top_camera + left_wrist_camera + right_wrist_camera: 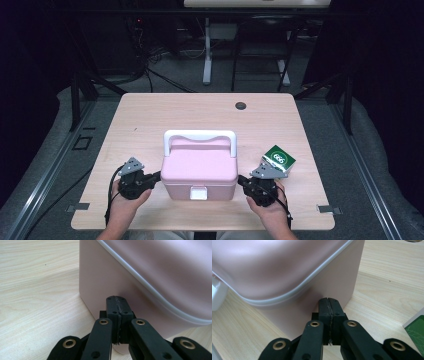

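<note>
Dark curtains and a grey floor ring the pale wooden bench, whose far edge carries one small dark cable hole.

Near the front edge, the left hand-held gripper has its jaws pressed fully together with nothing between them, the closed tip set against the left wall of the pink box. The left gripper view shows that tip meeting the box wall low down, below the pale lid seam. The right hand-held gripper mirrors it: jaws closed on nothing, tip at the box's right wall, again under the seam (whether either tip truly touches or stops just short is hard to judge).

With blunt closed tips on opposite walls, the pair looks set to squeeze the box between them, either to steady it or to slide it along the bench; neither could pinch anything as they stand.

The box sits at the middle of the front edge, lid down, its white handle raised at the back and its white latch facing the person.

Counted: two hand-held grippers, two hands, one pink box, and one green packet just behind the right hand-held gripper, towards the bench's right edge.
</note>
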A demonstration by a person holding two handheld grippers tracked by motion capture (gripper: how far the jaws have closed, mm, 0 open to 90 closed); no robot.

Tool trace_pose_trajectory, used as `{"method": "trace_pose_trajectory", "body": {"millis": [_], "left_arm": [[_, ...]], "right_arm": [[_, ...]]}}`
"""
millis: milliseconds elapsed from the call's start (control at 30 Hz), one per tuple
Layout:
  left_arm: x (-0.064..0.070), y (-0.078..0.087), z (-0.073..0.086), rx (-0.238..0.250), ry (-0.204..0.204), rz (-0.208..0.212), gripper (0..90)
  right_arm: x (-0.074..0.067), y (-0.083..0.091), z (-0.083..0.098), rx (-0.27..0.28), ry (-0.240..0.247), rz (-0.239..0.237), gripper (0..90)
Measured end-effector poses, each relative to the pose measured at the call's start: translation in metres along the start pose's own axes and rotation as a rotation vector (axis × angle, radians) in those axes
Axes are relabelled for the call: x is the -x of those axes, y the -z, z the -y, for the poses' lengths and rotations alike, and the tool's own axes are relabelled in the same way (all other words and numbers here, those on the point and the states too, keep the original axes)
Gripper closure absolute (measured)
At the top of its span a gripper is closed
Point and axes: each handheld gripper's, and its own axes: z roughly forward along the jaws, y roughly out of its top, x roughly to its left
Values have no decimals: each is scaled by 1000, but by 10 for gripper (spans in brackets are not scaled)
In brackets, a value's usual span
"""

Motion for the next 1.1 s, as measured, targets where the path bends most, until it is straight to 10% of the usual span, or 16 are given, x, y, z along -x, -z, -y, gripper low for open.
{"method": "trace_pose_trajectory", "body": {"millis": [367, 1100], "left_arm": [[-11, 4, -13, -30, -12, 15, 783], [-17, 29, -81, 54, -35, 62, 550]], "right_arm": [[16, 6, -7, -8, -58, -68, 778], [34, 28, -79, 64, -8, -111, 608]]}}
